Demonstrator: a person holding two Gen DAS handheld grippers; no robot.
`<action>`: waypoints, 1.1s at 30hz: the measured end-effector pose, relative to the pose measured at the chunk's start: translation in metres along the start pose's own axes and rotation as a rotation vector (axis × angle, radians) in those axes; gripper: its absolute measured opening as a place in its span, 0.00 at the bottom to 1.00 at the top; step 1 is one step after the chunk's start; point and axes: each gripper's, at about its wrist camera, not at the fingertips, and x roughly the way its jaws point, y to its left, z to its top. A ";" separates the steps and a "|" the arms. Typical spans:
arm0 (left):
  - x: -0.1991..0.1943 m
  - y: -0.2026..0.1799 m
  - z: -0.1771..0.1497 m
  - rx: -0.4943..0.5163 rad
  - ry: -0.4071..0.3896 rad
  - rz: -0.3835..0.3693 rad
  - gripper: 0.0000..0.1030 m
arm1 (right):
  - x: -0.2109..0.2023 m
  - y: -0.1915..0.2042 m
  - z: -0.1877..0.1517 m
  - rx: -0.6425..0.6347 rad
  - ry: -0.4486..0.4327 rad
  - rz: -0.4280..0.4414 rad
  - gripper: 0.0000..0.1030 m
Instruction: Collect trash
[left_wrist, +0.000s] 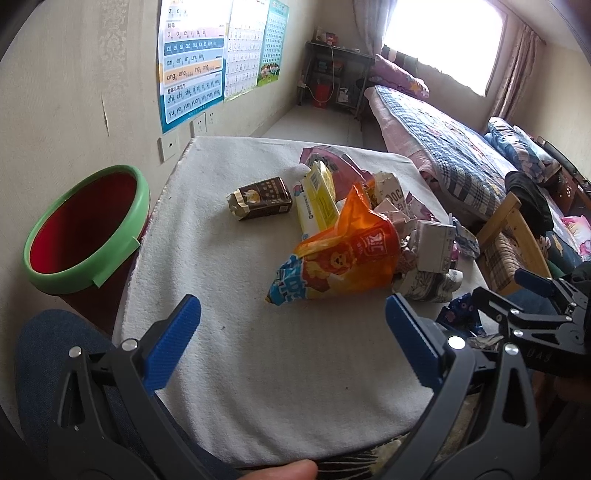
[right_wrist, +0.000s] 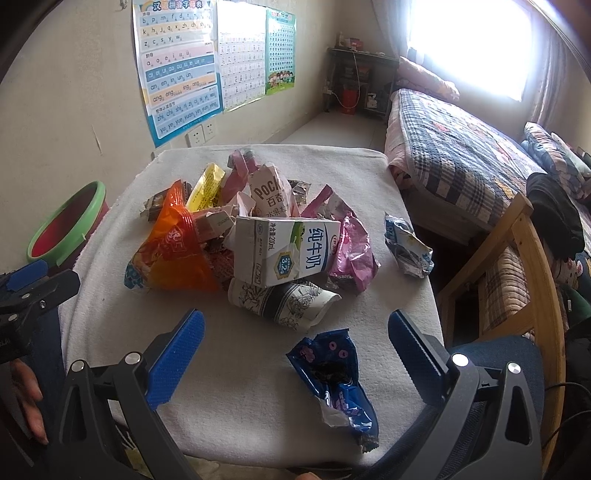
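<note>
A pile of trash lies on a white-cloth table (left_wrist: 258, 369): an orange snack bag (left_wrist: 343, 254) (right_wrist: 173, 251), a brown carton (left_wrist: 262, 199), a yellow wrapper (left_wrist: 319, 199), a milk carton (right_wrist: 288, 251), a crushed paper cup (right_wrist: 288, 302), a pink wrapper (right_wrist: 354, 254), a Pocky box (right_wrist: 269, 192). A dark blue wrapper (right_wrist: 332, 373) lies nearest, between my right gripper's jaws. A red bin with a green rim (left_wrist: 85, 225) (right_wrist: 62, 229) stands left of the table. My left gripper (left_wrist: 293, 325) is open and empty, short of the orange bag. My right gripper (right_wrist: 295, 339) is open and empty.
A bed with a plaid quilt (left_wrist: 443, 147) runs along the right. A wooden chair (right_wrist: 517, 266) stands by the table's right side. A small crumpled blue-white wrapper (right_wrist: 408, 245) lies near the table's right edge. Posters (left_wrist: 192, 62) hang on the left wall.
</note>
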 end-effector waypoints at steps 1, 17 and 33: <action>0.000 -0.001 0.000 0.004 0.001 -0.005 0.95 | -0.001 0.000 0.001 -0.001 0.002 0.004 0.93; 0.023 -0.015 0.011 0.077 0.136 -0.062 0.95 | 0.010 -0.029 0.025 -0.014 0.054 0.005 0.93; 0.063 -0.024 0.030 0.157 0.201 -0.091 0.95 | 0.064 -0.121 0.065 -0.047 0.121 -0.129 0.92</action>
